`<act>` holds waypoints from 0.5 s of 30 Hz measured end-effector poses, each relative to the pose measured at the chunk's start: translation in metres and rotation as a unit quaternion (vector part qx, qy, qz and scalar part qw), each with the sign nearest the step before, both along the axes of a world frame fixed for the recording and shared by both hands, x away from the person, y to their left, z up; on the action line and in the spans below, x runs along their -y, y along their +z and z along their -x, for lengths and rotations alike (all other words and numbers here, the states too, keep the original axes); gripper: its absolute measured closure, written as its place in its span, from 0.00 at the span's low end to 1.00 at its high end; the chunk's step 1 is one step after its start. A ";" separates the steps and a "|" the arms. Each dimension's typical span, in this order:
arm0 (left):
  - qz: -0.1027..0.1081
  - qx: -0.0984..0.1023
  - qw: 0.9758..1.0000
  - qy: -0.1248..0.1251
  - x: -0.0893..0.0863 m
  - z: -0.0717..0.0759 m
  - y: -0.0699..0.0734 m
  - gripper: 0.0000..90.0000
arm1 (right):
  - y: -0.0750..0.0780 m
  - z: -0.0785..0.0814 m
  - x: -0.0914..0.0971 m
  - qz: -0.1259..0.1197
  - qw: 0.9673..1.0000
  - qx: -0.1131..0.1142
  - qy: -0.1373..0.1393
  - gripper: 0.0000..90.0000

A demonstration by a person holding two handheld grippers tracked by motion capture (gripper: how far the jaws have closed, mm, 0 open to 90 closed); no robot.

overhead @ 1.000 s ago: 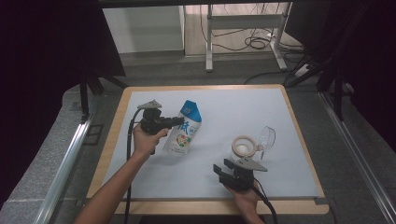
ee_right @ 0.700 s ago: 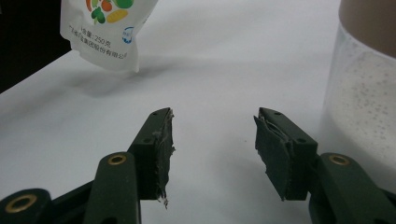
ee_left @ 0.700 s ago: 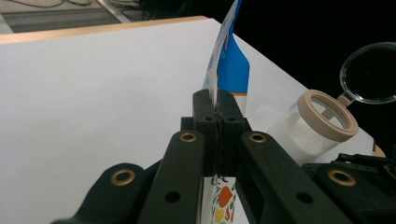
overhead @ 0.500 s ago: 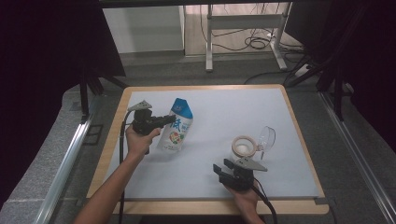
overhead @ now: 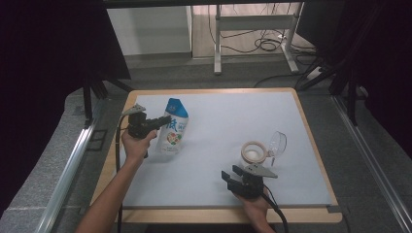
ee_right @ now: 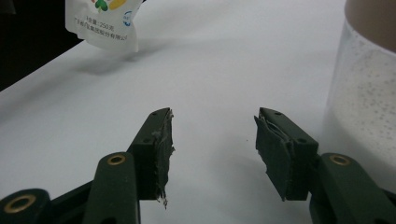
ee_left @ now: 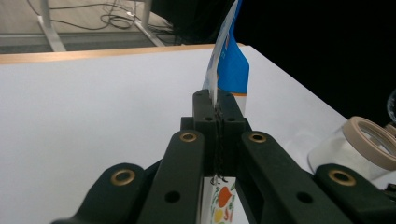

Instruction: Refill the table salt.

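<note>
Left hand-held gripper (overhead: 163,120) pinches the blue-and-white soft plastic pouch (overhead: 173,127) by its thin side seam (floppy, light, likely slippery), while the right hand-held gripper (ee_right: 212,154) gapes half open, empty.

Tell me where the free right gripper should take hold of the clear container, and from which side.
Grip the clear container across its wall just below the tan-rimmed mouth. It lies on its side, mouth toward the right gripper, so come in low from the table's near edge, jaws straddling it.

White table (overhead: 223,121) with wooden rim, clear jar (overhead: 260,151) on it
</note>
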State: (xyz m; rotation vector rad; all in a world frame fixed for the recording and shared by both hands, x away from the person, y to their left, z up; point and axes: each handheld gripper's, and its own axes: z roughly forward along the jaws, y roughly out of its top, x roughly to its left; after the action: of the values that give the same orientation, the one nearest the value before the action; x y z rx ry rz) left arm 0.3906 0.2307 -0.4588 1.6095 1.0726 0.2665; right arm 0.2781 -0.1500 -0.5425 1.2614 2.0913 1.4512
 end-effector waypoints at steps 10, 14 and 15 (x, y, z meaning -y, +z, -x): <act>-0.001 0.022 0.999 0.033 -0.018 0.007 -0.016 0.99 | 0.000 0.000 0.000 0.000 1.000 -0.001 0.000 0.52; 0.000 0.029 0.999 0.039 -0.026 0.016 -0.019 0.99 | 0.000 0.000 0.000 0.000 1.000 -0.001 0.000 0.52; -0.005 0.033 0.999 0.040 -0.027 0.021 -0.020 0.99 | 0.000 0.000 0.000 -0.001 1.000 -0.001 0.000 0.52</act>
State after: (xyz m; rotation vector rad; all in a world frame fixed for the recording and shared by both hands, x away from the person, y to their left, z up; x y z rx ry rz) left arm 0.3699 0.2578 -0.4787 1.5584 1.0868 0.3761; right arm 0.2782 -0.1500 -0.5427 1.2639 2.0919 1.4519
